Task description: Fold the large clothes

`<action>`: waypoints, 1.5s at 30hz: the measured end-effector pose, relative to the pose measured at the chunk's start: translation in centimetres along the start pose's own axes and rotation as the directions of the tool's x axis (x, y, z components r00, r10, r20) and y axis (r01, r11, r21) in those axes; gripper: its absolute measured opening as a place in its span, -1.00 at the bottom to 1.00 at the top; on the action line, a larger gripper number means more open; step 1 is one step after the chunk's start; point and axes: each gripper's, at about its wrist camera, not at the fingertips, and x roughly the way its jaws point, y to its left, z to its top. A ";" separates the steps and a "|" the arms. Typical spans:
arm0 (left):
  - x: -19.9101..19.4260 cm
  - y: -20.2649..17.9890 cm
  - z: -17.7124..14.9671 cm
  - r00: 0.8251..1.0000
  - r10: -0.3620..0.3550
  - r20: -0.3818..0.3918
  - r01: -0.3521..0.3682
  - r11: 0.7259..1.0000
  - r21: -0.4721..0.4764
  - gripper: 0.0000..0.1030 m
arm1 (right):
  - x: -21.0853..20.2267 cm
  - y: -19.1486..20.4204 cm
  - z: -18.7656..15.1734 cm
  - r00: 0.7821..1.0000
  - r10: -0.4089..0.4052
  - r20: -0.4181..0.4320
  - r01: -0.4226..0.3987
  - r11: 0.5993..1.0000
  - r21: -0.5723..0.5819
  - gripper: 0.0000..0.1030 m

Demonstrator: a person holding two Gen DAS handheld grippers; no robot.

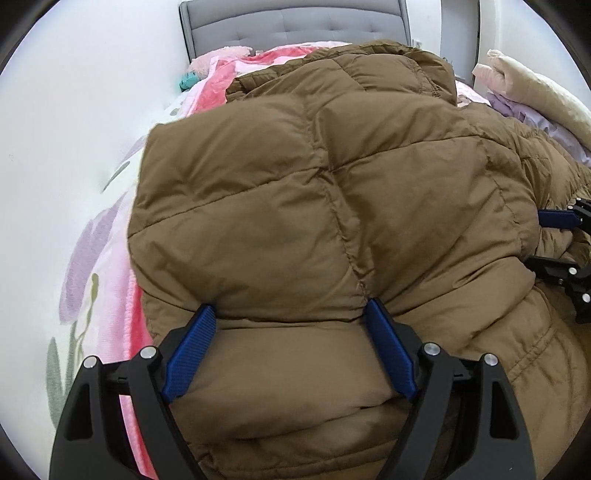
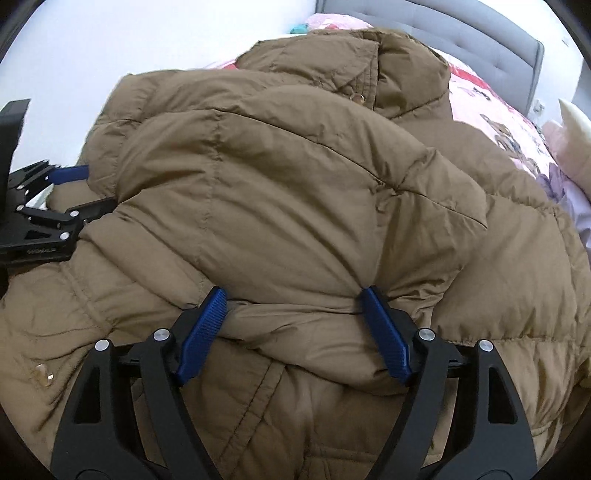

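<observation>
Brown puffer coat [image 1: 295, 192] lies folded on the bed [image 1: 107, 236]. Left gripper [image 1: 291, 325] and right gripper [image 2: 291, 306] straddle its puffy edge, jaws spread wide (seemingly released). Soft, bulky, springy, probably slick; grasp seams or hem.

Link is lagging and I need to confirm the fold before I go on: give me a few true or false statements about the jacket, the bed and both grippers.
1. The garment is a brown puffer jacket. True.
2. The jacket lies on a bare wooden table. False: it lies on a bed with a pink patterned blanket and a grey tufted headboard.
3. The left gripper has its jaws wide apart with a padded fold of the jacket between them. True.
4. The right gripper is shut tight with nothing between its fingers. False: its jaws stand wide, with jacket fabric between them.
5. The jacket is blue denim. False: it is brown quilted fabric.
</observation>
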 end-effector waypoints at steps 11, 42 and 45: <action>-2.7 3.9 13.9 0.974 -0.091 0.207 0.119 0.985 -0.125 0.82 | -7.5 -6.4 12.5 0.943 -0.099 0.317 0.127 0.989 -0.069 0.68; 20.5 8.4 25.7 0.963 -0.213 -0.164 0.153 0.936 -0.316 -0.73 | 11.0 -9.7 27.1 0.973 -0.229 0.037 0.219 0.851 -0.477 -0.71; 17.7 7.8 25.8 0.993 -0.116 -0.030 0.104 0.962 -0.253 -0.89 | 8.0 -12.1 27.5 0.948 -0.283 0.147 0.318 0.859 -0.400 -0.80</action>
